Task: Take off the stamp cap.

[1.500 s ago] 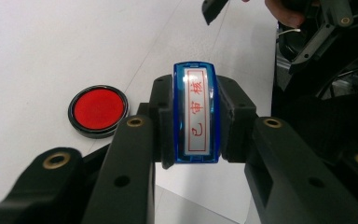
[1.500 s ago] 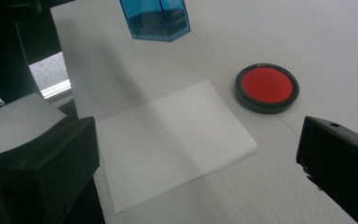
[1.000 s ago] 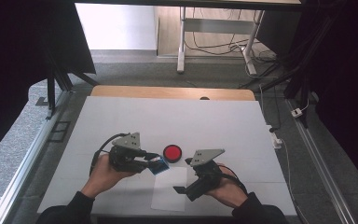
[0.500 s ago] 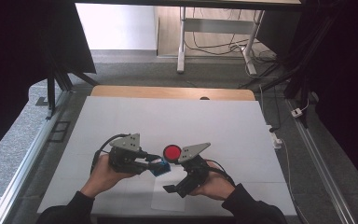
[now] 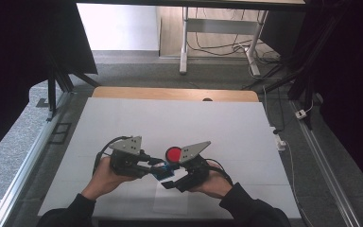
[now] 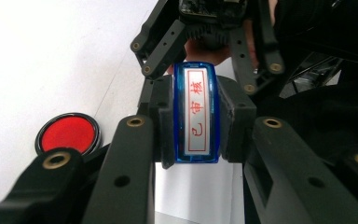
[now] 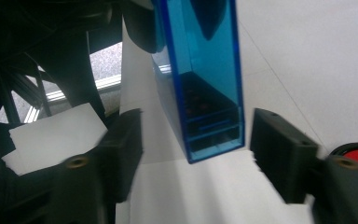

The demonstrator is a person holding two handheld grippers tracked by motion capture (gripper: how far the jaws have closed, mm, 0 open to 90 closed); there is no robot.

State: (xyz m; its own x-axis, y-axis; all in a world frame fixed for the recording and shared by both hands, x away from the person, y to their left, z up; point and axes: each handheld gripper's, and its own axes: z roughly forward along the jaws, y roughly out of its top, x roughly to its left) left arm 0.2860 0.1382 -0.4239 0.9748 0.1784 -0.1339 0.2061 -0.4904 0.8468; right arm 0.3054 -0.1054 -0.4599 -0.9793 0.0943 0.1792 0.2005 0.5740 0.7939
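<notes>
Stamp (image 6: 196, 114) clamped by left gripper (image 6: 193, 123), right gripper (image 7: 196, 154) fingers closing — gaps both sides

Translucent blue stamp (image 6: 196, 114) with red-lettered label, aloft over white paper sheet (image 5: 170, 201), near red ink pad (image 5: 173, 153)

— What's changing since a second ago?
— You're bringing your right gripper (image 5: 171, 182) in toward the blue stamp (image 5: 163, 171), beside the red ink pad (image 5: 173, 153).
— And its jaws?
— They're closing around the blue stamp, not yet touching it.
</notes>
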